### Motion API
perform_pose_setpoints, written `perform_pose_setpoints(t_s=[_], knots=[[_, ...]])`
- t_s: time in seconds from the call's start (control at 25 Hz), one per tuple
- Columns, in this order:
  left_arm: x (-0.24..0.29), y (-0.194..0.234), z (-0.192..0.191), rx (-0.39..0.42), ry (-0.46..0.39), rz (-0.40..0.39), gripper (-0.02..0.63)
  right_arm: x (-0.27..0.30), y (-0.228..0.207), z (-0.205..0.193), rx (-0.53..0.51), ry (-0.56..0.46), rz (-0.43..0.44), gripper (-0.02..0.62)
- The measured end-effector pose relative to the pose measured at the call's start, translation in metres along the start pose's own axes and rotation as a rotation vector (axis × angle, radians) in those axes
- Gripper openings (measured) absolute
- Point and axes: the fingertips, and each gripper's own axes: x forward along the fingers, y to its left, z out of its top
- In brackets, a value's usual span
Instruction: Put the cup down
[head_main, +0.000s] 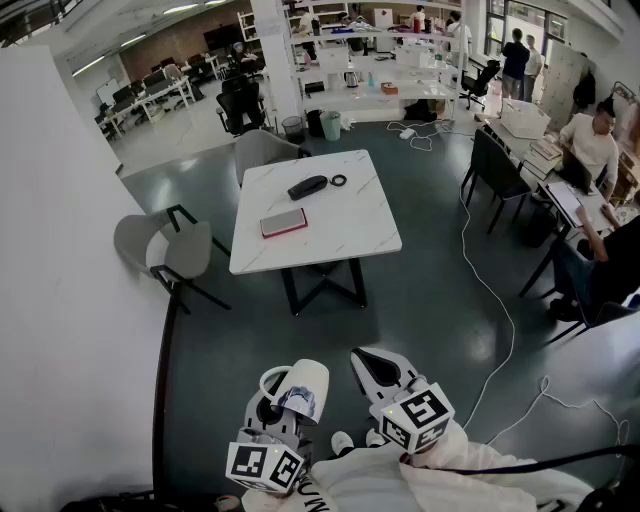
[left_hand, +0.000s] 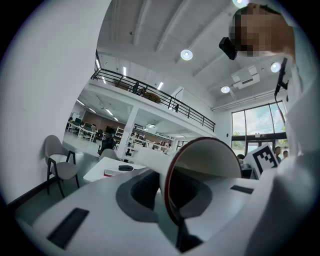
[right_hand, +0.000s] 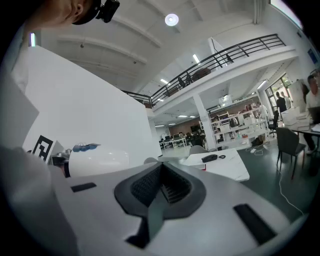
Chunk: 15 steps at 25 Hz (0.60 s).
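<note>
My left gripper (head_main: 283, 405) is clamped on the rim of the white cup (head_main: 303, 386), which hangs in the air at six o'clock. My right gripper (head_main: 376, 368), at its three o'clock, is closed on nothing. The white table (head_main: 352, 222) stands at twelve o'clock, well apart.

The right tool (right_hand: 160, 175), jaws together and empty, faces a white table (right_hand: 227, 169), cup (right_hand: 97, 161) at its left.

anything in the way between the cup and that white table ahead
Nothing visible does: only bare floor lies between the cup, held in the left gripper, and the white table. A red notebook, black object and ring sit on it; its right side is bare.
</note>
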Motion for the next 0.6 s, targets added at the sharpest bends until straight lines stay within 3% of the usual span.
perform_pose_setpoints(t_s=[0.6], knots=[[0.019,0.001,-0.006,-0.001,-0.011,0.033,0.041,0.009,-0.026,-0.009,0.025,0.008,0.035,0.005]])
